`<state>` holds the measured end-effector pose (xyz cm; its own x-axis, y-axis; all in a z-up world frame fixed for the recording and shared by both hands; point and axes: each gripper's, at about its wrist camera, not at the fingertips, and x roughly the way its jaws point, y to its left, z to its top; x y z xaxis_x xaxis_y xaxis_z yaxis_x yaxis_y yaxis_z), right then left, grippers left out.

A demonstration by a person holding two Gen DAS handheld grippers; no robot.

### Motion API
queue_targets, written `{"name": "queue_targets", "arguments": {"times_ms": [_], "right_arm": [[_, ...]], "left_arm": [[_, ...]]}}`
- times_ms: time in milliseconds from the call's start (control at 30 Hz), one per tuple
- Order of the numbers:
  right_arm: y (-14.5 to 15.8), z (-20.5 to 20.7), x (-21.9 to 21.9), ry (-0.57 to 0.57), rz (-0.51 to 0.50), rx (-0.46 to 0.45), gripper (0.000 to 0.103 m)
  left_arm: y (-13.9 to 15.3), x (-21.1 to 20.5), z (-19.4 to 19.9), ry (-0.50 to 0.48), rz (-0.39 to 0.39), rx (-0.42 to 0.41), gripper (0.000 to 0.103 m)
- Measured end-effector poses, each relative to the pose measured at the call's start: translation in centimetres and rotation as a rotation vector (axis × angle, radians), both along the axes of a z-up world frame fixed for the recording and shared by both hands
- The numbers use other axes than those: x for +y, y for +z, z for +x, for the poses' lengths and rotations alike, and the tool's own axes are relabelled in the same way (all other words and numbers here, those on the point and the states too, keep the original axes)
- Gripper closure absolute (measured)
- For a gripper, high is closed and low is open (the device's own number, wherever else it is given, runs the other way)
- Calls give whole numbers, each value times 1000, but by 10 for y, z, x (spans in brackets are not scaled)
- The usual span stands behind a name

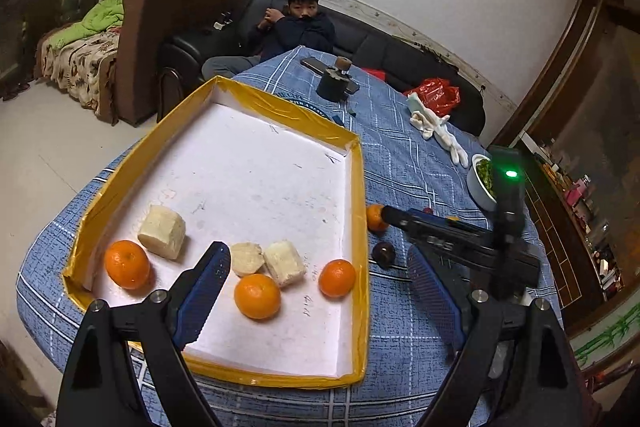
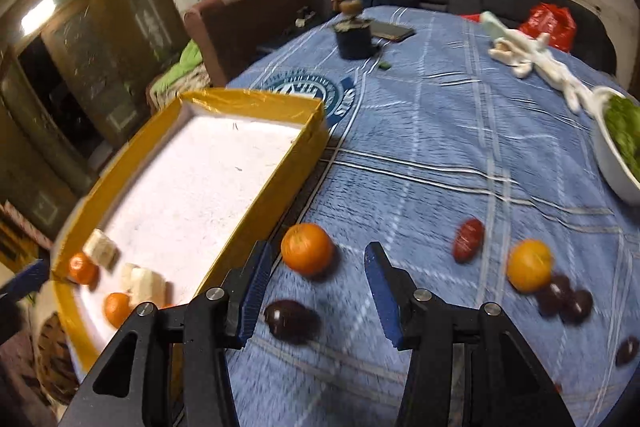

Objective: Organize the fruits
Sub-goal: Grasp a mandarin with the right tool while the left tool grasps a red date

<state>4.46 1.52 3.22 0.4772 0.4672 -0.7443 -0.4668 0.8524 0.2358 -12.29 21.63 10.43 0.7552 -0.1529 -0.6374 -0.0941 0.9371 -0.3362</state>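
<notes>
A yellow-rimmed white tray (image 1: 356, 195) holds three mandarins (image 1: 257, 295) and three pale peeled chunks (image 1: 162, 231) near its front. My left gripper (image 1: 320, 279) is open and empty above the tray's front right corner. The tray also shows in the right wrist view (image 2: 256, 219). My right gripper (image 2: 316, 279) is open and empty, low over the cloth, with a mandarin (image 2: 307, 248) just ahead between its fingers and a dark plum (image 2: 289, 319) under it. Another mandarin (image 2: 529, 265), a red date (image 2: 467, 240) and dark fruits (image 2: 565, 299) lie to the right.
A white bowl of greens (image 2: 616, 171) stands at the right table edge. White gloves (image 2: 536, 63), a dark jar (image 2: 353, 34) and a phone (image 2: 393, 31) lie at the far side. A child (image 1: 298, 27) sits on the sofa behind. The right gripper's body (image 1: 464, 243) is right of the tray.
</notes>
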Motion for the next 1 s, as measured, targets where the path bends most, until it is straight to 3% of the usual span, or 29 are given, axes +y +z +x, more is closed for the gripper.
{"name": "queue_targets", "arguments": {"times_ms": [100, 167, 333, 700, 833, 1000], "right_arm": [[-13, 9, 10, 21, -10, 28, 51], [-18, 11, 11, 37, 12, 54, 66], [-15, 2, -3, 5, 47, 59, 67], [31, -53, -144, -215, 160, -77, 67], [31, -64, -188, -314, 180, -111, 68], [16, -69, -235, -410, 251, -83, 68]], "left_arm": [[-2, 1, 2, -6, -2, 5, 13], [-3, -1, 3, -16, -1, 9, 13], [-3, -10, 5, -40, 15, 11, 13], [-8, -80, 25, -204, 105, 47, 13], [-14, -123, 41, -288, 140, 76, 13], [-33, -189, 57, -421, 159, 88, 14]]}}
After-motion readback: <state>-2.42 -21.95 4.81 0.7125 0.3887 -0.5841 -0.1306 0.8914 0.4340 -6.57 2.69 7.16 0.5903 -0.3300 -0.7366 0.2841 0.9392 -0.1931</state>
